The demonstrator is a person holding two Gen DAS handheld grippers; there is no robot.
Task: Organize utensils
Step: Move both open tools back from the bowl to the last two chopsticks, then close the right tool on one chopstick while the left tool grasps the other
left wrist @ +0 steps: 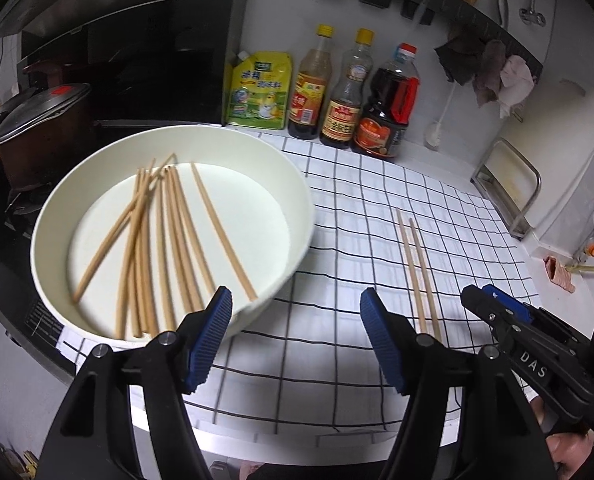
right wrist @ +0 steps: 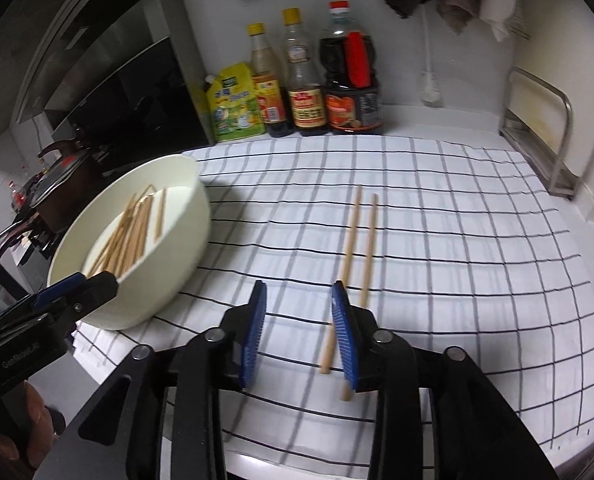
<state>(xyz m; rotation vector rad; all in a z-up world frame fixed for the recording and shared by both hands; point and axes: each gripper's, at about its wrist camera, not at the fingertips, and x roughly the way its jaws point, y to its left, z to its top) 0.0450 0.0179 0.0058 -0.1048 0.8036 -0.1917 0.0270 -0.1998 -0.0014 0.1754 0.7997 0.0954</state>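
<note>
A white bowl (left wrist: pixel 293 184) (right wrist: pixel 169 272) sits on the left of the checked cloth and holds several wooden chopsticks (left wrist: pixel 169 240) (right wrist: pixel 133 236). Two more chopsticks (left wrist: pixel 417 264) (right wrist: pixel 357 248) lie side by side on the cloth to its right. My left gripper (left wrist: pixel 297 300) (right wrist: pixel 97 284) hovers open just right of the bowl's near rim, with nothing between its fingers. My right gripper (right wrist: pixel 300 288) (left wrist: pixel 477 294) stands open over the near ends of the loose pair. One chopstick lies just inside its right finger and the other is partly hidden behind that finger. Its pads press on neither.
A yellow seasoning pouch (left wrist: pixel 257 92) and three sauce bottles (left wrist: pixel 349 96) line the back wall. A lidded pot (left wrist: pixel 41 120) stands on the stove at left. A metal rack (right wrist: pixel 545 136) stands at the right. The checked cloth (right wrist: pixel 477 260) ends at the counter's near edge.
</note>
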